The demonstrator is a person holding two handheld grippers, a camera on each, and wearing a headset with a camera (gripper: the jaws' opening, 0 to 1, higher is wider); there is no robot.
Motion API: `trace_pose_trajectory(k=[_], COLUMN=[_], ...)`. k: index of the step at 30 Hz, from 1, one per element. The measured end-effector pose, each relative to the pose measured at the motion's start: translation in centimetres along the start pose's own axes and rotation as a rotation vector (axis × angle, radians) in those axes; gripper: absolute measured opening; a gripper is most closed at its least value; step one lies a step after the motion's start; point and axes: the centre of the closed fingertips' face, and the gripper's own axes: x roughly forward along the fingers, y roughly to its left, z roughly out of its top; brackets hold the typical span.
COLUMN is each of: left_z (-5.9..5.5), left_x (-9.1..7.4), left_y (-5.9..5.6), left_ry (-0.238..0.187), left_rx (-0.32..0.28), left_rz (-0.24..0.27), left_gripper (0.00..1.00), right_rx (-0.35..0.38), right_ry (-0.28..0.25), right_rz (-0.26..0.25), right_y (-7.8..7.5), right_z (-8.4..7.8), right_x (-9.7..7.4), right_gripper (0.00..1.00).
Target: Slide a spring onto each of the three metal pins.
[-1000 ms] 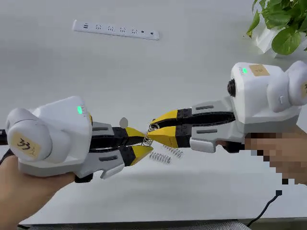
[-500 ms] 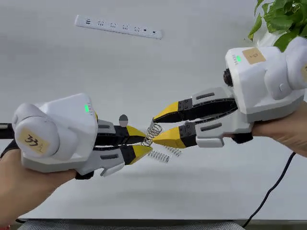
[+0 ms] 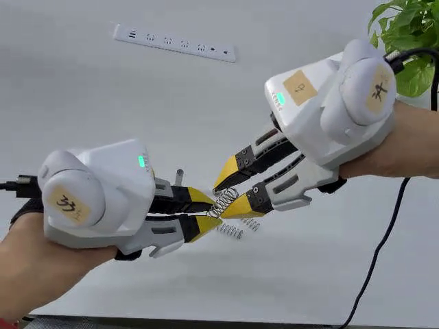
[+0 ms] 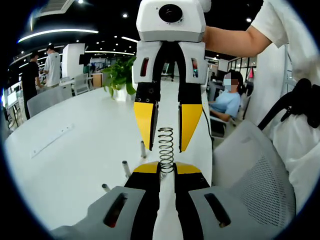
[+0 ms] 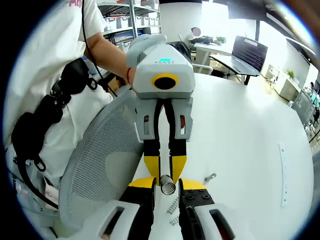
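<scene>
A short coil spring [image 3: 223, 202] is held in the air between the two grippers. My left gripper [image 3: 211, 211] is shut on one end of the spring [image 4: 166, 149]. My right gripper [image 3: 221, 200] faces it, open, with a yellow finger on each side of the coil and a gap showing. In the right gripper view the spring's end [image 5: 168, 186] sits between my own parted fingertips. Three short metal pins [image 4: 143, 149] [image 4: 126, 167] [image 4: 105, 187] stand upright on the white table, and one pin [image 3: 179, 177] shows behind the left gripper. Two more springs [image 3: 230, 231] [image 3: 250, 223] lie below the grippers.
A white power strip [image 3: 175, 42] lies at the far side of the table [image 3: 103, 103]. A potted plant [image 3: 408, 34] stands at the back right. A black cable [image 3: 377, 253] hangs from the right gripper. A mesh chair back [image 5: 95, 165] is near the table edge.
The right gripper was shut on the spring a second ago; its jaws have since opened and it has tilted up and in. The left gripper keeps hold of the spring.
</scene>
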Motion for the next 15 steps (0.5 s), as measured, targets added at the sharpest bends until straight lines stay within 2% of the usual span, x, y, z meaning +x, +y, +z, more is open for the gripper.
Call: trace_pose_trajectory(k=[4,8,15], left_z=[-0.01,0.01,-0.03], left_x=[0.0,-0.05,-0.13], left_y=[0.0,0.02,0.03], left_ry=[-0.001,-0.005,-0.01], left_rx=[0.0,-0.001,-0.003], left_rz=[-0.002,-0.004,-0.005], left_gripper=[0.06,0.06,0.06], right_rx=[-0.015,-0.026,-0.029], right_ry=[0.021,0.042,0.047], right_rz=[0.024,0.035,0.046], right_y=[0.24,0.19,0.4], right_z=[-0.17,-0.42,-0.33], right_x=[0.15,0.39,0.58], right_gripper=[0.1,0.1,0.07])
